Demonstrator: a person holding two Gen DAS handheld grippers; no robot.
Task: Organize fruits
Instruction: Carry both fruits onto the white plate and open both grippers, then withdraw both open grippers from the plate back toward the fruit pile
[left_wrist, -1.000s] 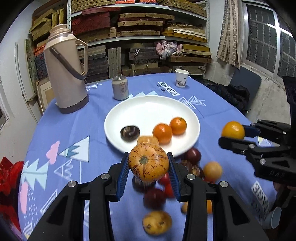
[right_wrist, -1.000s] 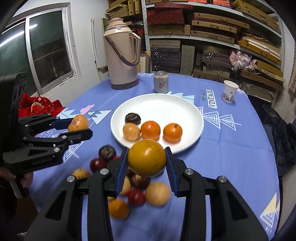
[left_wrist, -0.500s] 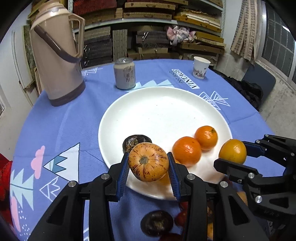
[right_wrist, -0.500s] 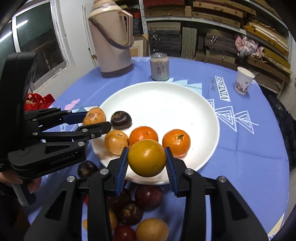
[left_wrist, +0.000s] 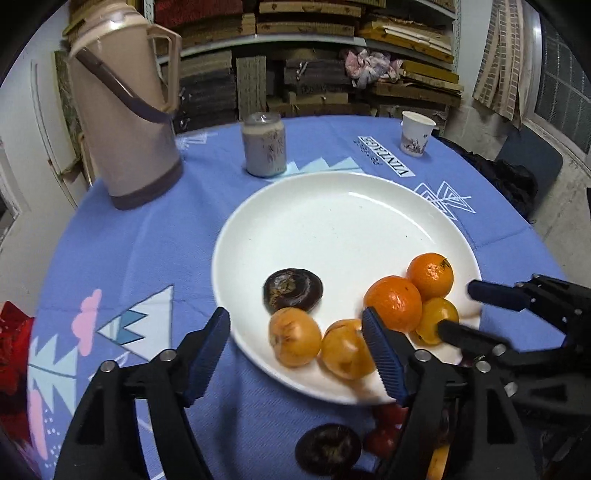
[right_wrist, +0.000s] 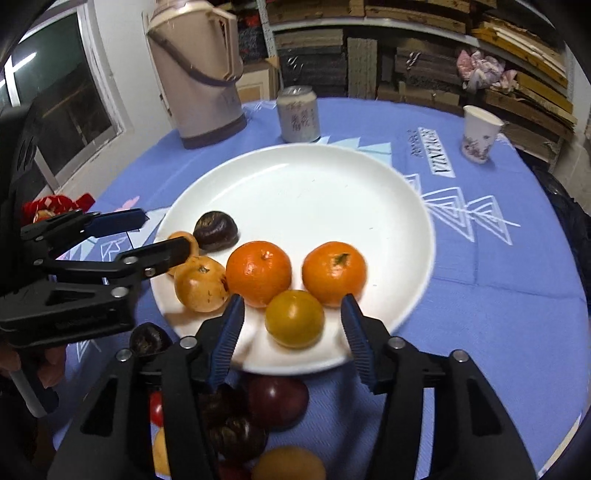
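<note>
A white plate (left_wrist: 332, 229) (right_wrist: 314, 192) holds a dark fruit (left_wrist: 291, 293), two oranges (left_wrist: 393, 308) (right_wrist: 334, 271) and a tan fruit (left_wrist: 345, 349). My left gripper (left_wrist: 295, 350) hangs over the plate's near rim with its jaws opening. The striped orange fruit (left_wrist: 294, 336) lies on the plate between them, free of both pads. My right gripper (right_wrist: 293, 336) is opening too, and the yellow-orange fruit (right_wrist: 294, 319) rests on the plate between its pads, untouched. Each gripper shows in the other's view, the left gripper (right_wrist: 142, 236) and the right gripper (left_wrist: 476, 314).
Several loose fruits, dark (left_wrist: 327, 448), purple (right_wrist: 277, 400) and yellow, lie on the blue cloth just in front of the plate. Behind it stand a beige thermos (left_wrist: 125, 122), a can (left_wrist: 264, 144) and a paper cup (left_wrist: 415, 134). Shelves fill the back.
Both grippers came forward and down over the plate, then opened. The striped fruit and the yellow-orange fruit left the pads and now lie on the plate.
</note>
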